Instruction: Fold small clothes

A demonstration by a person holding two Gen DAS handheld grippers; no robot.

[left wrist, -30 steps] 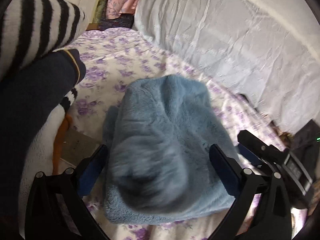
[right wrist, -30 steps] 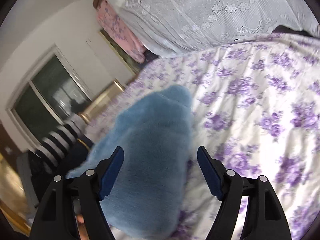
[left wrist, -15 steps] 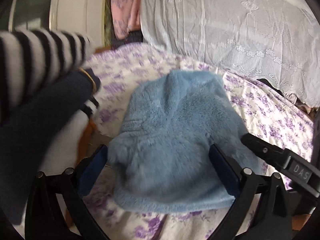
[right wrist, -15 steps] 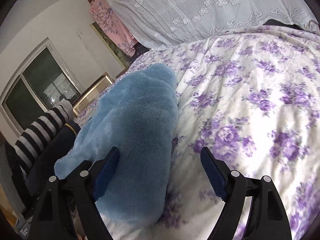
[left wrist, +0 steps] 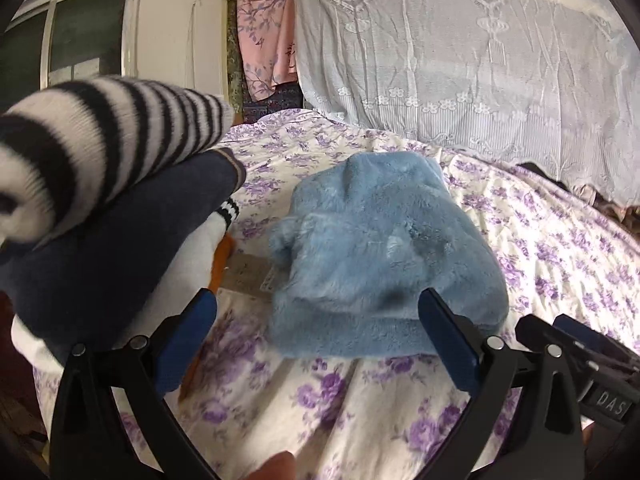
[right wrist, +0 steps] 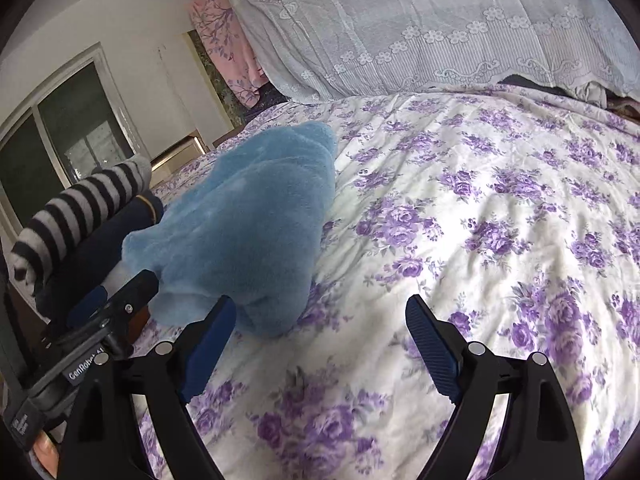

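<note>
Two-finger left gripper (left wrist: pixel 316 332): black angular frames, silver round screws, ribbed blue pads (left wrist: pixel 448 340). Same build on right gripper (right wrist: pixel 320 340). White lettering on a grey-black body, "GenRobot" partly legible. Bare fingertip (left wrist: pixel 276 466) at bottom edge.

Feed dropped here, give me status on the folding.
Left gripper and right gripper open, empty. Blue fleece garment folded on bed. Stacked clothes beside, nothing blocking.
</note>
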